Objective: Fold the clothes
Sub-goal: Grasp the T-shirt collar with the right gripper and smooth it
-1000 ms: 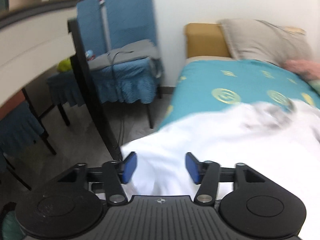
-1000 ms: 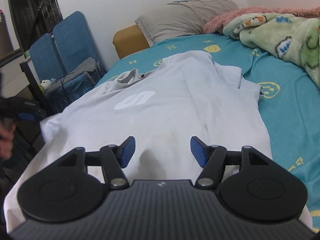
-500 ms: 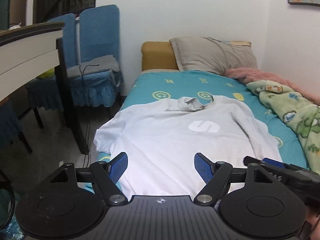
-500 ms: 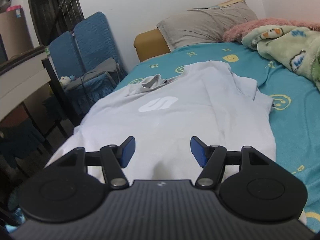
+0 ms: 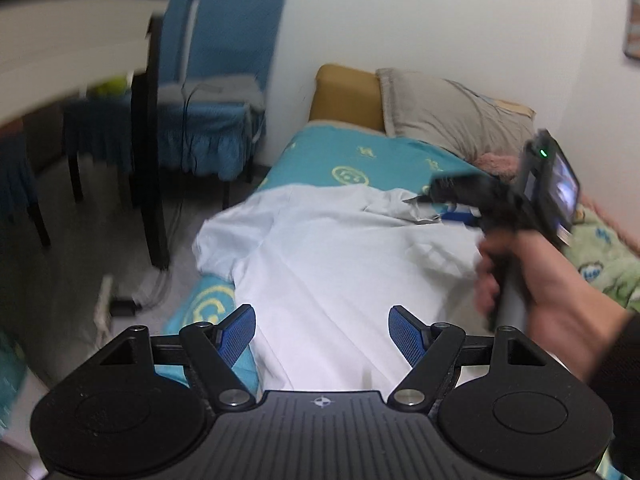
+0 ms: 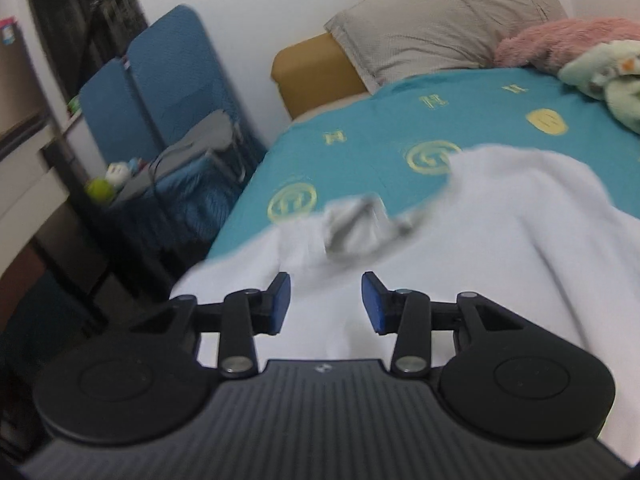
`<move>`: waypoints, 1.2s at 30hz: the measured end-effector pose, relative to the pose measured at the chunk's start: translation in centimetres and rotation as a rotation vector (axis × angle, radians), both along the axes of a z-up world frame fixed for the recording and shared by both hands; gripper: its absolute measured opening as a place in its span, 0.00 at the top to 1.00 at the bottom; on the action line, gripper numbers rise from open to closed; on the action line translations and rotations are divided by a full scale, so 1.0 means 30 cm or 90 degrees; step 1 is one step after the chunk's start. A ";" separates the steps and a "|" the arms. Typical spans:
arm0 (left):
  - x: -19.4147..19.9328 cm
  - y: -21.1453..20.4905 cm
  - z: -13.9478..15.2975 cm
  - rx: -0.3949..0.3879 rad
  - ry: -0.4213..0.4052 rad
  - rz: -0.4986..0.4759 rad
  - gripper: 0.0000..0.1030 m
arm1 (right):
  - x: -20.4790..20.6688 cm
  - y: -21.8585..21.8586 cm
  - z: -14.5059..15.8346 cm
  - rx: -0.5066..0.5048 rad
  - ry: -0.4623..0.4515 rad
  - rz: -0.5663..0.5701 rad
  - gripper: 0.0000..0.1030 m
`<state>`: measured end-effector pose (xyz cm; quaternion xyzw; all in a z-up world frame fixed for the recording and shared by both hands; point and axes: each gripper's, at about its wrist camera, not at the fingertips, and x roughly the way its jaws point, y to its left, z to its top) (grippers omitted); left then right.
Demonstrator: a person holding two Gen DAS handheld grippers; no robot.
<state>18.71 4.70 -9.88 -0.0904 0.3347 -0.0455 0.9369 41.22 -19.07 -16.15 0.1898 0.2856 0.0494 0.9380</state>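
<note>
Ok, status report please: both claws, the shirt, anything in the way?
Left claw open, empty, over shirt hem. Right claw open, jaws just closing, near the collar, nothing gripped. White shirt flat on bed, unfolded. Nothing in the way.

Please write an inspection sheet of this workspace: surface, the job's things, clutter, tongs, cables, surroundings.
Surface: bed with teal patterned sheet.
Job's things: white shirt spread out, unfolded, collar towards the pillow.
Clutter: green blanket, pink blanket, grey pillow.
Tongs: left tongs open, empty; right tongs have just been closing, nothing pinched yet.
Cables: dark cable on blue chairs.
Surroundings: white wall, dark table leg.
</note>
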 end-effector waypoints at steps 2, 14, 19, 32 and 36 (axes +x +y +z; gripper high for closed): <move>0.028 0.029 -0.021 -0.025 0.016 0.019 0.27 | 0.095 0.019 -0.006 -0.002 -0.008 -0.006 0.58; 0.093 0.075 -0.120 -0.070 0.084 0.075 0.27 | 0.358 0.187 -0.136 -0.142 0.049 -0.003 0.93; 0.094 0.092 -0.129 -0.076 0.077 0.098 0.27 | 0.486 0.260 -0.080 -0.223 -0.003 0.002 0.93; 0.100 0.121 -0.155 -0.038 0.078 0.112 0.28 | 0.395 0.209 -0.041 -0.196 0.000 0.029 0.12; 0.072 0.113 -0.134 -0.026 0.062 0.103 0.28 | 0.209 0.154 0.039 -0.156 -0.011 0.030 0.12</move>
